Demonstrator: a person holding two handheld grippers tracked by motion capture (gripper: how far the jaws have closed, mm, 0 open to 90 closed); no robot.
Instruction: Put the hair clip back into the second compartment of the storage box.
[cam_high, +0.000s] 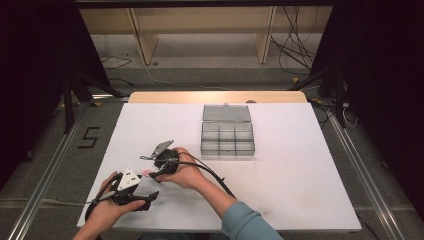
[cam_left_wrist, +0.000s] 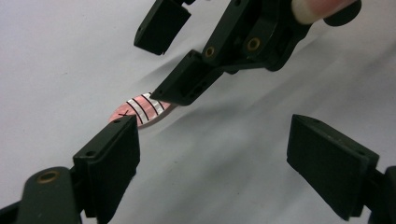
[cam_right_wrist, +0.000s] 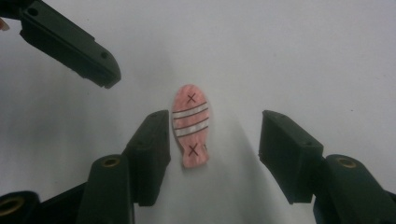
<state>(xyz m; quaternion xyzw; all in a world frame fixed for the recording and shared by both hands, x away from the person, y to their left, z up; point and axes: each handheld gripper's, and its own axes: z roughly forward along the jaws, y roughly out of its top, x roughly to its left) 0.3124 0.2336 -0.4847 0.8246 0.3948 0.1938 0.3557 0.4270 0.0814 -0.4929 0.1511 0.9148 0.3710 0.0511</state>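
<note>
White counter (cam_high: 280, 190), front left corner: a pink fish-shaped piece (cam_right_wrist: 191, 125) lies flat, marked with two X's and white stripes. The right gripper (cam_right_wrist: 212, 149) straddles it, jaws apart, one pad just beside it. Left gripper (cam_left_wrist: 212, 158) gapes wide nearby, empty.

Both grippers low, jaws open; right gripper (cam_high: 150, 170) faces left gripper (cam_high: 142, 200).

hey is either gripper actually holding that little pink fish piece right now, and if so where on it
Nothing is held. The pink fish piece lies flat on the white table between the right gripper's open jaws, one jaw beside its edge. The left gripper is open beside it.
</note>
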